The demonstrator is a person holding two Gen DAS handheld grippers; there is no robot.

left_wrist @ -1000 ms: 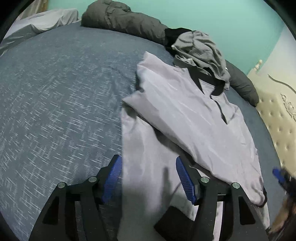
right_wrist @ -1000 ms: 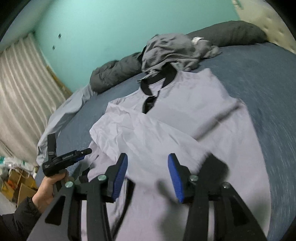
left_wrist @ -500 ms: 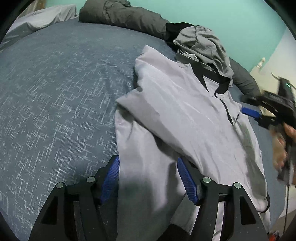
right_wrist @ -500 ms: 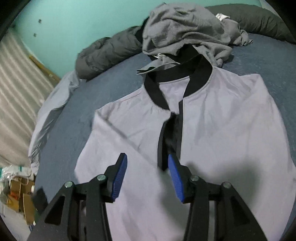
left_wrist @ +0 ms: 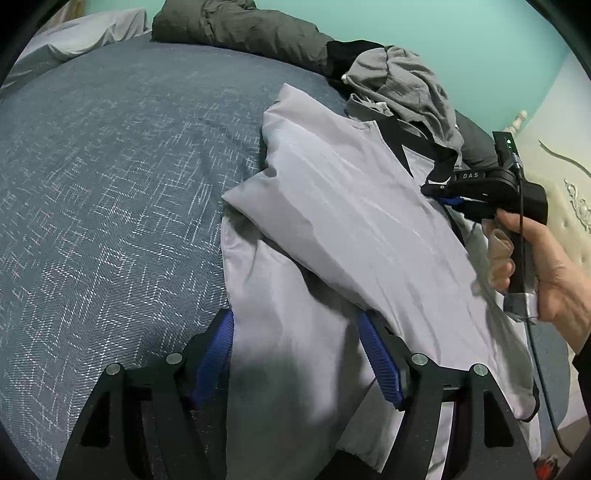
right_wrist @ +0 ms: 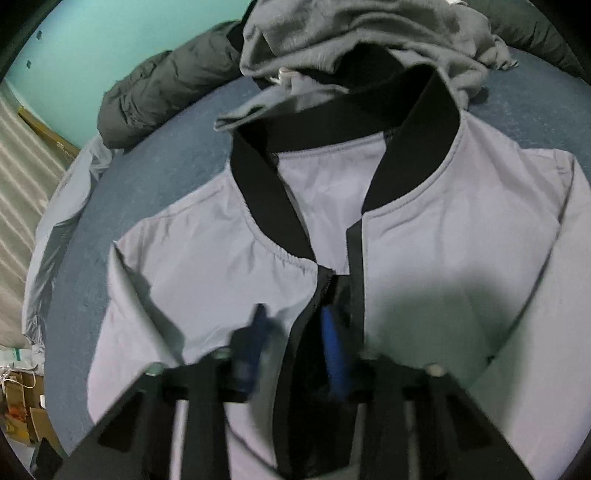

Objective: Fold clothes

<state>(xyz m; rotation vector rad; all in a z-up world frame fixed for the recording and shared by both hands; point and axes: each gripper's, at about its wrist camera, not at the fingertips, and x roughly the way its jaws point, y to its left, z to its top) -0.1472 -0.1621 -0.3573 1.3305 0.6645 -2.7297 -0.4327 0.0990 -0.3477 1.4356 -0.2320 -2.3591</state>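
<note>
Before me: a pale lilac-grey jacket with black collar and black zip edging, on a blue-grey bedspread flecked with white crosshatch. My grippers' pads are blue, their frames black. Behind lie a mid-grey crumpled garment, a charcoal duvet, and a turquoise wall.

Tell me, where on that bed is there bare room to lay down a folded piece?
The bedspread is bare left of the light grey jacket, up to the dark duvet along the far edge. It is crowded past the jacket's black collar, where a crumpled grey garment lies.
</note>
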